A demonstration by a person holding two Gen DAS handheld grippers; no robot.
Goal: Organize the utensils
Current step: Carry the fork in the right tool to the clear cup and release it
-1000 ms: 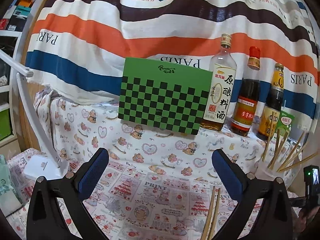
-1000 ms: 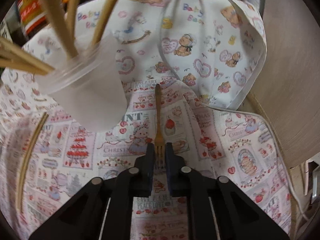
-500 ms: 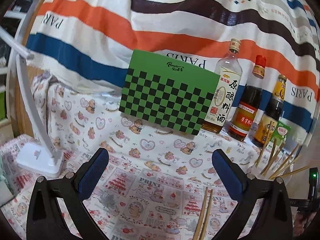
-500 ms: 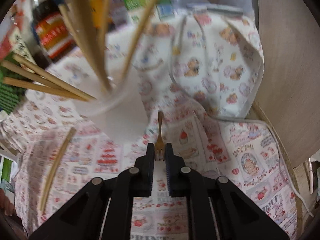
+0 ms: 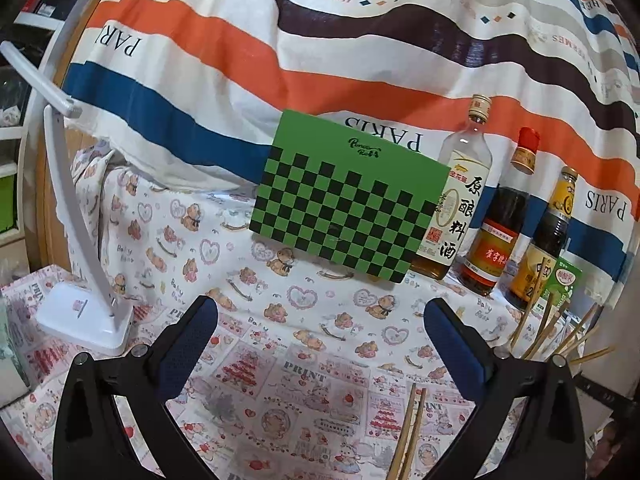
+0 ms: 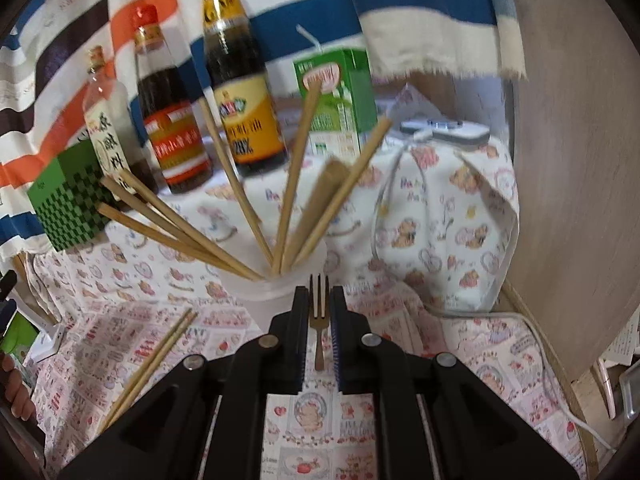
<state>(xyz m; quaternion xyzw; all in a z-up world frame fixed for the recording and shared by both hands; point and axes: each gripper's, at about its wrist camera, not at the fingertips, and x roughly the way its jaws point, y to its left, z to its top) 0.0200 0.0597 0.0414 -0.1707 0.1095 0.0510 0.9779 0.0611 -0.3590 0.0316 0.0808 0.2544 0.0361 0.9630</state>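
Left wrist view: the left gripper (image 5: 320, 350) is held with jaws wide apart, nothing between them, above the printed tablecloth (image 5: 304, 384). One pair of loose chopsticks (image 5: 408, 436) is seen lying on the cloth, low and right of centre, long axis running toward the camera. Three bottles (image 5: 460, 200) are counted beside a checkered box (image 5: 344, 216); a white lamp (image 5: 80, 312) is at left. Right wrist view: the right gripper (image 6: 319, 304) is clamped on one small fork (image 6: 319, 312), tines pointing forward, handle hanging down behind the pads. The white cup (image 6: 272, 280) stands just ahead and slightly left, with about seven chopsticks (image 6: 296, 184) fanned out in it. The right hand is judged nearer the cup, so the fork likely needs carrying forward over the rim. The loose pair is also seen here, at left.
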